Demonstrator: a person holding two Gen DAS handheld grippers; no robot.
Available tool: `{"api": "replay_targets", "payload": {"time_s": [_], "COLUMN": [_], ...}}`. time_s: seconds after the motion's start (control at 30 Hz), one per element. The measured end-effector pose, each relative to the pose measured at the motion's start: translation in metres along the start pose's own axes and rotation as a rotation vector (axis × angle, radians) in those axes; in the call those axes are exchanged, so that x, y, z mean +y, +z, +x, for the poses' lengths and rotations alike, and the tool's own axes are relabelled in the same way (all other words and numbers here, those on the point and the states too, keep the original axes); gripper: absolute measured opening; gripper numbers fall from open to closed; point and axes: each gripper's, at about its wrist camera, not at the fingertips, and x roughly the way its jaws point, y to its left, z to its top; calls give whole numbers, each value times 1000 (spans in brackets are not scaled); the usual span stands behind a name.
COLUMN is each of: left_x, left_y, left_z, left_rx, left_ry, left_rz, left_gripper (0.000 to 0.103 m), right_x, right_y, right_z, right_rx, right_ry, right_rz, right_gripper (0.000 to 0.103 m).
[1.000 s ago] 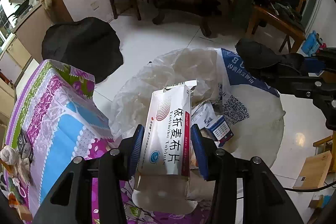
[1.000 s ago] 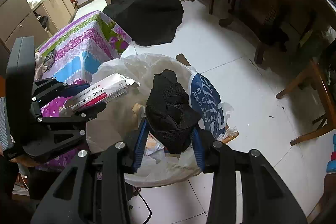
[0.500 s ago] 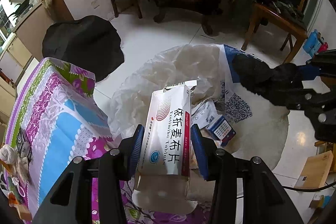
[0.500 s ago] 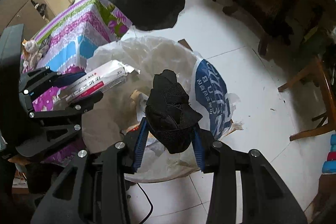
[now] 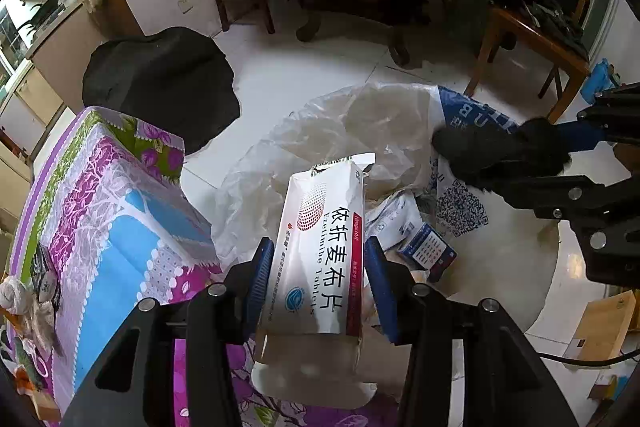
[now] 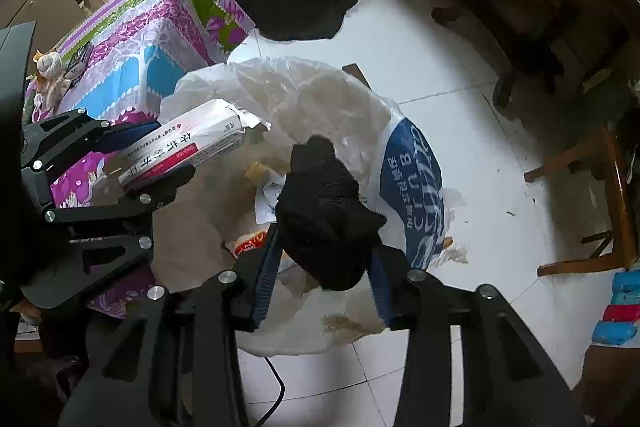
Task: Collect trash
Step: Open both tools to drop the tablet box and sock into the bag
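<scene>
The left gripper (image 5: 318,279) grasps a white tablet box (image 5: 320,251), its jaws having just eased apart, above the near-left rim of the open trash bag (image 5: 360,123). The right gripper (image 6: 322,267), likewise just loosening, holds a black crumpled cloth (image 6: 324,211) over the bag's mouth. Beside the bag stands a floral-covered table (image 5: 100,207).

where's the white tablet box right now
The white tablet box sits between the left gripper fingers, over the open white trash bag, beside the floral tablecloth; the right wrist view shows it at left.
</scene>
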Motion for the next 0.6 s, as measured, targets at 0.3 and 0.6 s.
{"api": "replay_targets", "payload": {"time_s": [0.3,0.6], "left_x": [6,8], "left_y": [1,-6], "left_z": [2,-4], "left_rx": [-7,-17], "left_ry": [11,14], "left_rz": [-22,-30], "left_gripper": [56,56], "right_x": [3,8], "right_y": [-1,-3], "right_z": [5,3], "right_rx": [-2,-9], "right_ry": [-31,-29], "right_rz": [-9,-9], "right_gripper": [47,47]}}
